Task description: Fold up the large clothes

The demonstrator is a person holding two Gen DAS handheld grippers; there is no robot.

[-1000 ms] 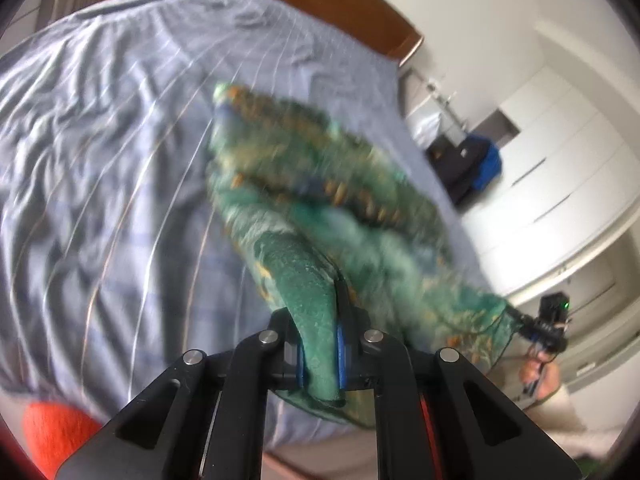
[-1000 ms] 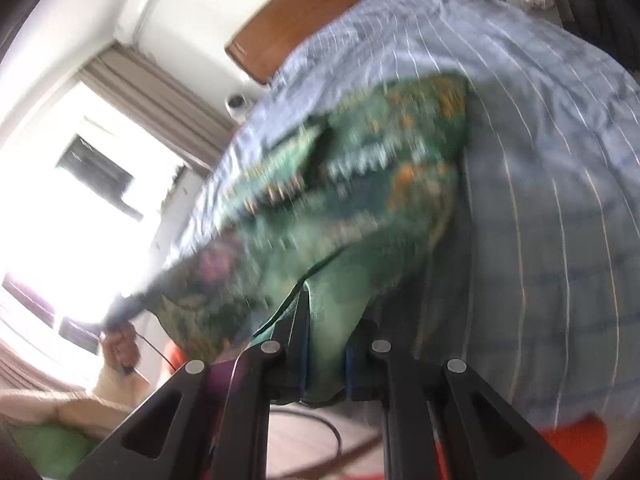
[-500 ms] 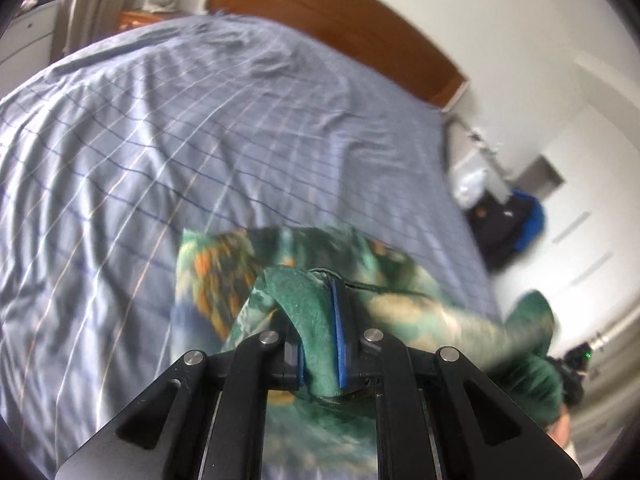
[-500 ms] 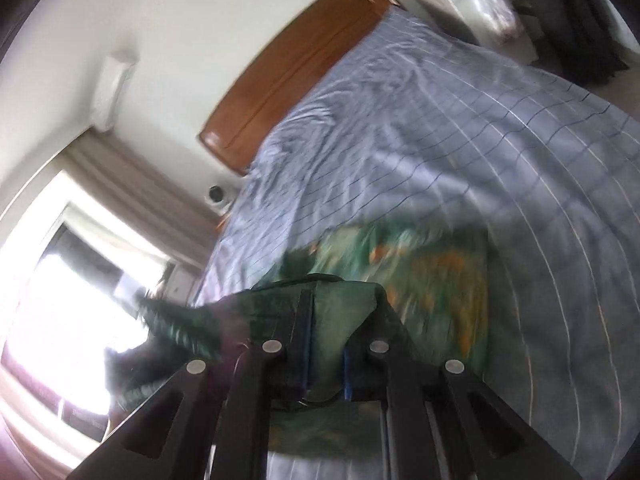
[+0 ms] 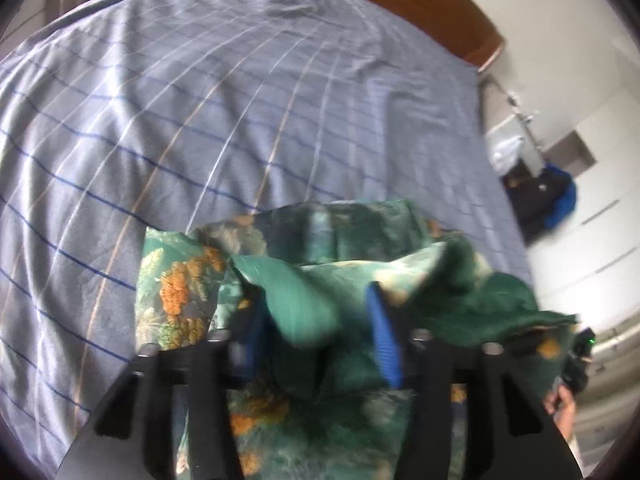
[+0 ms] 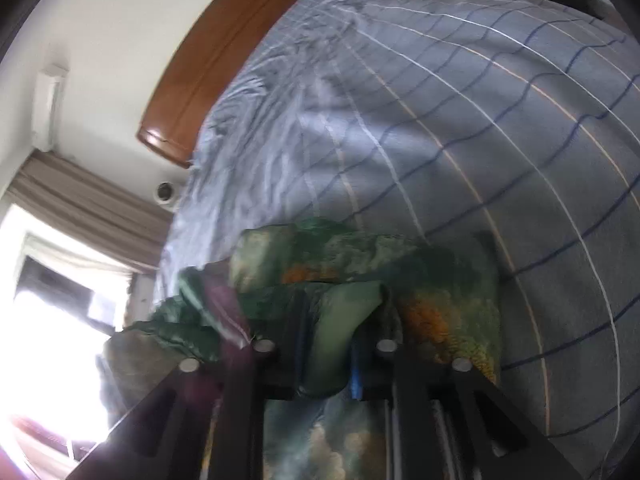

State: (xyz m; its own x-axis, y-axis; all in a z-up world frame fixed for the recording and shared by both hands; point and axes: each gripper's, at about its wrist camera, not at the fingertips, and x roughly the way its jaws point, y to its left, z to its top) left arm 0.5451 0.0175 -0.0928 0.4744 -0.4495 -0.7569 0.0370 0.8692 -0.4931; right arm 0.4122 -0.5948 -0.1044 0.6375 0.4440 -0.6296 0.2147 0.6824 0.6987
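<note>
A green garment with orange flower print lies folded over near the front edge of the bed; in the right wrist view the garment fills the lower middle. My left gripper has its jaws opening wide, and a green fold lies loose between the blue pads. My right gripper has its jaws opening too; a bunched fold still sits in the narrow gap, no longer squeezed. A person's hand shows at the far right edge of the left wrist view.
The bed sheet is pale blue with thin stripes and lies wrinkled toward the wooden headboard. A dark bag with a blue item stands by white cupboards. A bright window and curtain are on the other side.
Both grippers swung the garment down and toward the near edge of the bed, laying it in a fold. The left jaws then spread wide and the right jaws parted a little.
</note>
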